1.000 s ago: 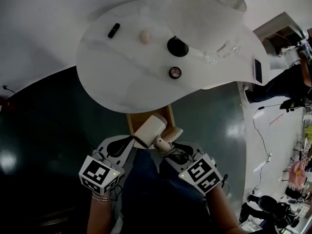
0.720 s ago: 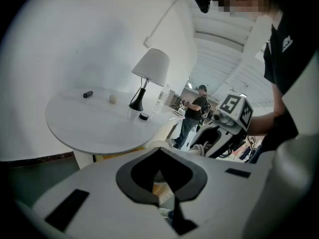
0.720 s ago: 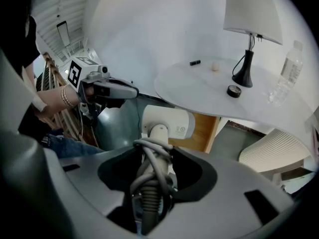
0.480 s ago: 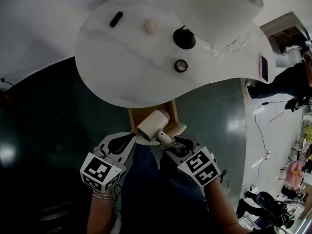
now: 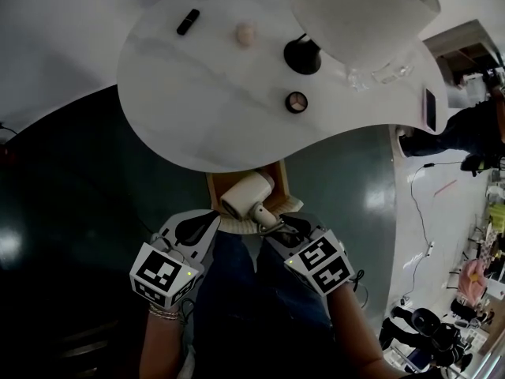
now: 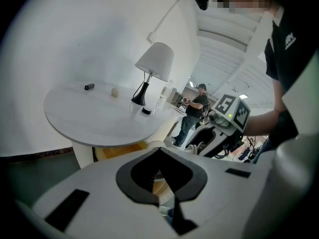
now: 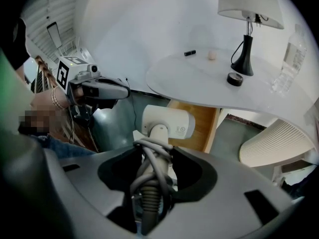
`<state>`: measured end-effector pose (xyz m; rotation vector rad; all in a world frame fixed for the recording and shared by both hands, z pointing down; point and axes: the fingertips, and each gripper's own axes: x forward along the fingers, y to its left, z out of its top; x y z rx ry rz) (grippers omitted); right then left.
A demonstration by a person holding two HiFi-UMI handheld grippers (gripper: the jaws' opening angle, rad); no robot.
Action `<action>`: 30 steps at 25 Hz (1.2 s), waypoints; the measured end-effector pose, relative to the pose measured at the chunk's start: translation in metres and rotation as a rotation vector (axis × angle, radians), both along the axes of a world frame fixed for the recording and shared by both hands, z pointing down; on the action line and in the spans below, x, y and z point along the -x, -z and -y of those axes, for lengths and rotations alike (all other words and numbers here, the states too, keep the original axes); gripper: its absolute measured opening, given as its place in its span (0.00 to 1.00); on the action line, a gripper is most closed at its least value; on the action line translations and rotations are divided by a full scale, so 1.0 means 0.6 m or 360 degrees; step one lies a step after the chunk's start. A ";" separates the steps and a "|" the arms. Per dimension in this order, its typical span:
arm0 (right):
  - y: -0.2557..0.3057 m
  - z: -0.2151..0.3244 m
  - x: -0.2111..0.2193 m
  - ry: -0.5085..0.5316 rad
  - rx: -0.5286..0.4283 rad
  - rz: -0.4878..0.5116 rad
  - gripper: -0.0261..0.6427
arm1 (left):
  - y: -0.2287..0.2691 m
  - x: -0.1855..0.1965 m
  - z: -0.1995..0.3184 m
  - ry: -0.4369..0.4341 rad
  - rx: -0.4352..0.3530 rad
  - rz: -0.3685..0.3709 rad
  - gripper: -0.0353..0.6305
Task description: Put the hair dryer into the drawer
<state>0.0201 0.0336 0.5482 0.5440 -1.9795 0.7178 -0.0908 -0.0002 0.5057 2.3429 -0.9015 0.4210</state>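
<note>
A cream hair dryer (image 5: 247, 193) (image 7: 167, 123), its cord wound round the handle, is held by that handle in my right gripper (image 5: 278, 225) (image 7: 152, 178), which is shut on it. The dryer's head hangs over the open wooden drawer (image 5: 276, 181) (image 7: 197, 131) that sticks out from under the white round table (image 5: 213, 85) (image 7: 199, 81). My left gripper (image 5: 207, 226) (image 6: 162, 195) is to the left of the dryer, shut with nothing between its jaws, and not touching the dryer.
On the table stand a white lamp with a black base (image 5: 304, 54), a small round black tin (image 5: 297, 101), a clear bottle (image 5: 379, 73), a pale ball (image 5: 245, 33) and a small black stick (image 5: 188, 21). A ribbed cream bin (image 7: 279, 143) stands right of the drawer. A person (image 6: 192, 113) stands behind.
My right gripper has carried the hair dryer slightly forward, so its head is now further over the open drawer. The left gripper has stayed about where it was.
</note>
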 end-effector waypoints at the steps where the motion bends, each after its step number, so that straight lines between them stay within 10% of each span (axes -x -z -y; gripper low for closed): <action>1: 0.000 0.001 0.001 -0.0001 -0.0004 -0.0009 0.35 | -0.001 0.001 0.001 -0.0003 -0.0004 0.0003 0.08; 30: -0.014 0.044 0.002 0.0006 -0.0026 -0.0063 0.35 | -0.006 0.003 0.000 0.0131 0.0006 0.0076 0.08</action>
